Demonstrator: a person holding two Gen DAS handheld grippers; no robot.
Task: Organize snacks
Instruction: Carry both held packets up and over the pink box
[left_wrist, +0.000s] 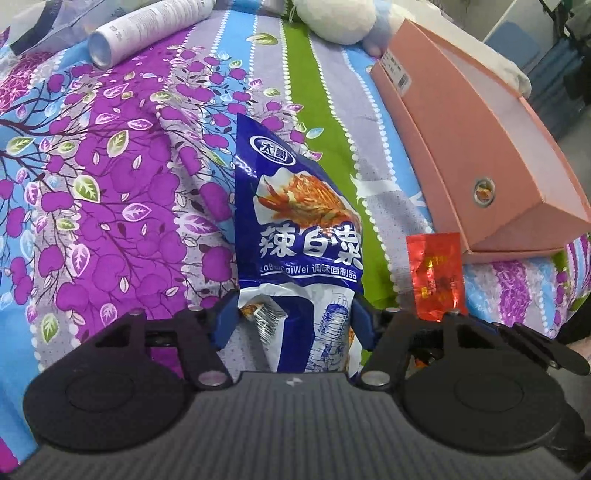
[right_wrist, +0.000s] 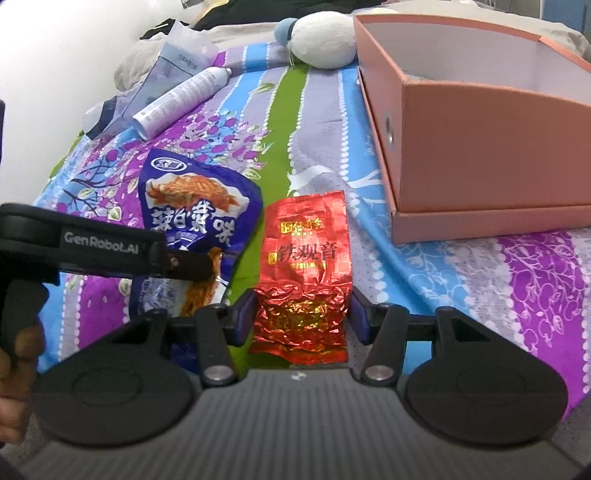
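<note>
A blue snack bag (left_wrist: 295, 221) lies on the patterned bedsheet between the fingers of my left gripper (left_wrist: 295, 317), whose blue pads touch its lower end on both sides. It also shows in the right wrist view (right_wrist: 192, 214). A red foil tea packet (right_wrist: 303, 269) lies between the fingers of my right gripper (right_wrist: 301, 317), with a small gap on each side. The packet shows in the left wrist view (left_wrist: 436, 277). A pink open box (right_wrist: 480, 129) stands to the right, also visible in the left wrist view (left_wrist: 480, 155).
A white spray bottle (right_wrist: 184, 99) and a clear plastic bag (right_wrist: 166, 74) lie at the far left of the bed. A white plush toy (right_wrist: 325, 40) sits at the back. The left gripper's body (right_wrist: 92, 243) reaches in from the left.
</note>
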